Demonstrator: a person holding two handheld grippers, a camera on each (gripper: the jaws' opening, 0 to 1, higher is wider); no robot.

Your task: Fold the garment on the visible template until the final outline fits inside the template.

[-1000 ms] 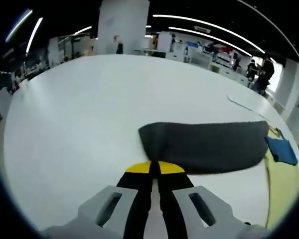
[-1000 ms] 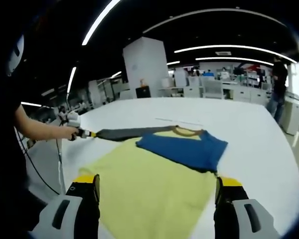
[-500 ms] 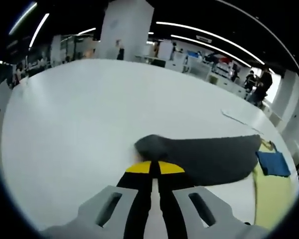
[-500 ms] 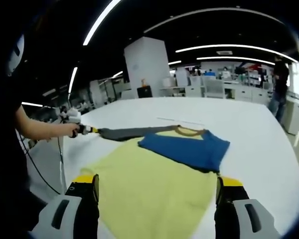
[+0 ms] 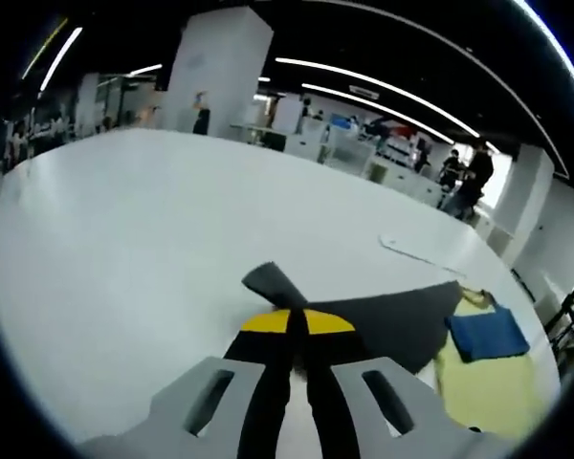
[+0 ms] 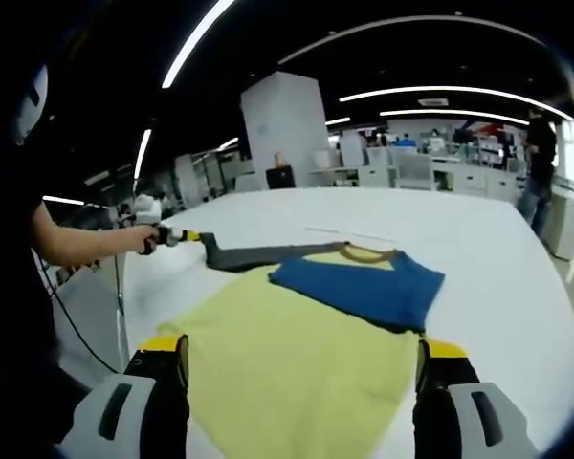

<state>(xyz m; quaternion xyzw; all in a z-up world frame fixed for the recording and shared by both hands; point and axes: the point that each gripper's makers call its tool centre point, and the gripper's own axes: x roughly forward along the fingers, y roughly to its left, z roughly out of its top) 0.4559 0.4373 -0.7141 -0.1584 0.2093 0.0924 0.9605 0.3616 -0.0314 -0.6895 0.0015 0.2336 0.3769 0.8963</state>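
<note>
Around you, a wide white table (image 5: 124, 229), a broad white pillar (image 6: 285, 124) behind it, long curved ceiling light strips (image 6: 440, 91), desks and people (image 5: 464, 182) far off

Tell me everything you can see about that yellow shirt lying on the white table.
The shirt is a soft-looking knit with a pale yellow body, one dark grey sleeve, one blue sleeve and a brownish collar. The body lies flat on the white table. The blue sleeve is folded across the chest. The grey sleeve stretches out sideways, its end pinched in the left gripper, a grey flap poking up past the tips. The right gripper stands open over the hem, apparently not touching it.
</note>
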